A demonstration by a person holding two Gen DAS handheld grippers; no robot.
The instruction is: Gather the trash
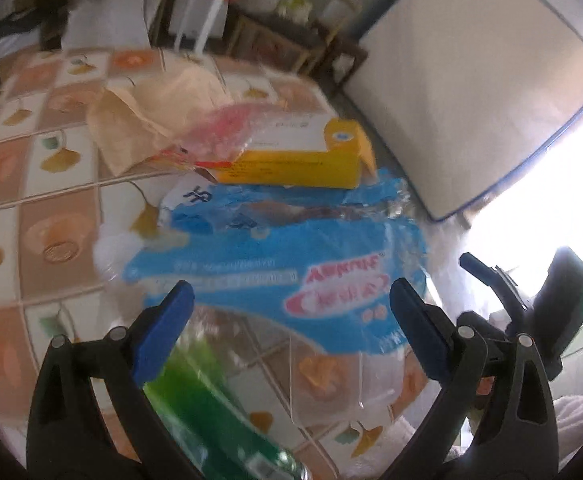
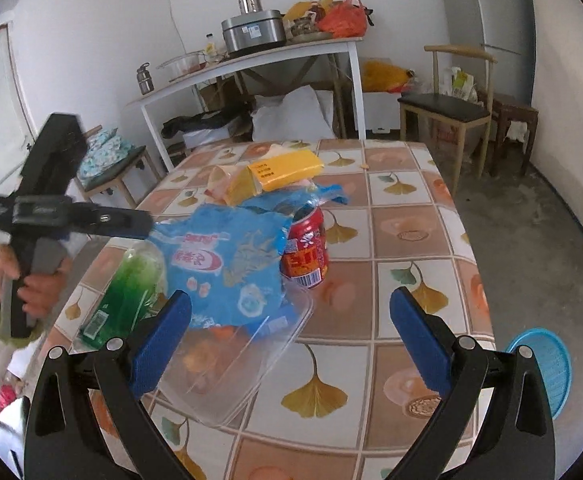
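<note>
Trash pile mid-worktop (image 2: 411, 240). Blue wrapper (image 1: 283, 264) straight ahead of left gripper (image 1: 291, 308), long axis crosswise to jaws; nearer arm. Both grippers wide apart, empty. Right gripper (image 2: 291, 316) farther back.

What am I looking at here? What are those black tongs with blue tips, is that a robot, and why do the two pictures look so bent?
No robot: a person holds a trigger-operated tool in each hand. Each tool carries a wide-angle camera looking along its two blue-padded fingers, hence the bending. One picture comes from the left gripper, the other from the right gripper; the right view also shows the person's left hand squeezing its handle. Both grippers are open and hold nothing. On the tiled tablecloth lies trash: a blue plastic wrapper, a red can, a green bottle, a clear plastic container and a yellow box. The left gripper hovers at the wrapper.
</note>
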